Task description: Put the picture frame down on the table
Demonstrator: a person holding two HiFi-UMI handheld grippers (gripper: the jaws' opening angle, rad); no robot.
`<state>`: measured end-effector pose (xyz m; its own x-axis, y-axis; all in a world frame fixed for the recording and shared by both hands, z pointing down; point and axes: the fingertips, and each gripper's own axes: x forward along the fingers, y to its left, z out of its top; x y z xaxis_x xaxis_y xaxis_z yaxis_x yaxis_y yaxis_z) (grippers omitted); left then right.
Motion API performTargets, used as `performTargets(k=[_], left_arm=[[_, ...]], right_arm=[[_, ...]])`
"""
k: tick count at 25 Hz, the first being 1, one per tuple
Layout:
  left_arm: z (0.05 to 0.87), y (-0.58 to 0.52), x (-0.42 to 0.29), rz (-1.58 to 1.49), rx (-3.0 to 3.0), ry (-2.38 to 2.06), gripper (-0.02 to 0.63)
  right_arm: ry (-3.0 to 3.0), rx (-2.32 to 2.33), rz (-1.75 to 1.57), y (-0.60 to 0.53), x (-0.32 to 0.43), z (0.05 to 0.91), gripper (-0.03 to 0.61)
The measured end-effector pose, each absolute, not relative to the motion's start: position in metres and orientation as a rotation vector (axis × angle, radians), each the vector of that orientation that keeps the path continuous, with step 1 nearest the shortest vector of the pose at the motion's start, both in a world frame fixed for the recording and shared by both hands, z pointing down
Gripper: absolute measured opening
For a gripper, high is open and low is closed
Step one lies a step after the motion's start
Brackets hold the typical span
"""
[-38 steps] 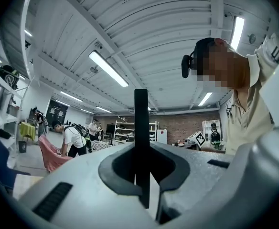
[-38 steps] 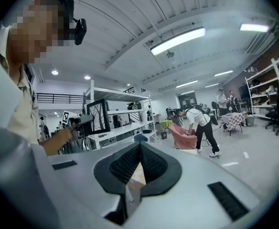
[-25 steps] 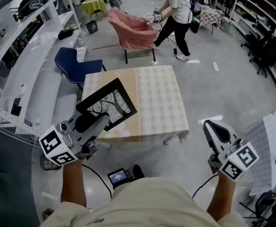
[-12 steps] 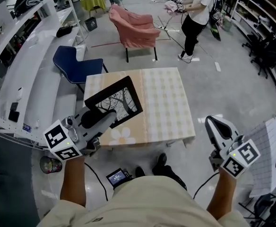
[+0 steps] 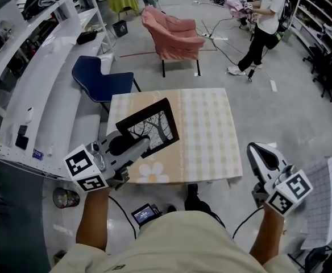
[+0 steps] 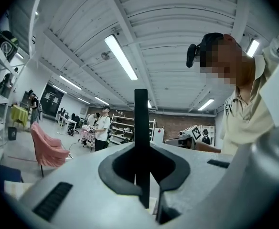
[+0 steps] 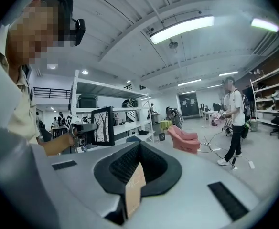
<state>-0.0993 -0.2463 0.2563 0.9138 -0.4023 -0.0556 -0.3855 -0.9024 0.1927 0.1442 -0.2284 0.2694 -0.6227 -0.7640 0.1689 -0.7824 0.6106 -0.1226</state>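
The picture frame (image 5: 149, 128), black-edged with a bare-tree print, is held tilted above the near left part of the low table (image 5: 206, 135). My left gripper (image 5: 138, 145) is shut on its near edge. In the left gripper view the frame (image 6: 141, 128) shows edge-on as a dark upright bar clamped between the jaws of the left gripper (image 6: 142, 175). My right gripper (image 5: 261, 159) hangs off the table's near right corner, shut with nothing in it. The right gripper view shows its jaws closed (image 7: 138, 151) and, at the left, the frame (image 7: 104, 125) upright in the other hand.
The table has a beige checked cloth with a flower print (image 5: 152, 172) near its front edge. A blue chair (image 5: 100, 78) and a pink armchair (image 5: 174, 34) stand beyond it. White shelving (image 5: 35, 67) runs along the left. A person (image 5: 264, 24) stands at the far right.
I have stepped closer to the table. The left gripper has carried the frame forward and to the right over the table's near left part. The right gripper has kept its place.
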Motion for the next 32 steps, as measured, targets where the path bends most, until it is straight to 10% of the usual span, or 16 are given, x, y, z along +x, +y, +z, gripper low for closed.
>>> performTargets(k=[32], left_arm=[[0.467, -0.423, -0.047, 0.04, 2.431, -0.51, 0.035]], right_arm=[[-2.636, 1.162, 0.506, -0.375, 0.162, 0.356, 0.002]])
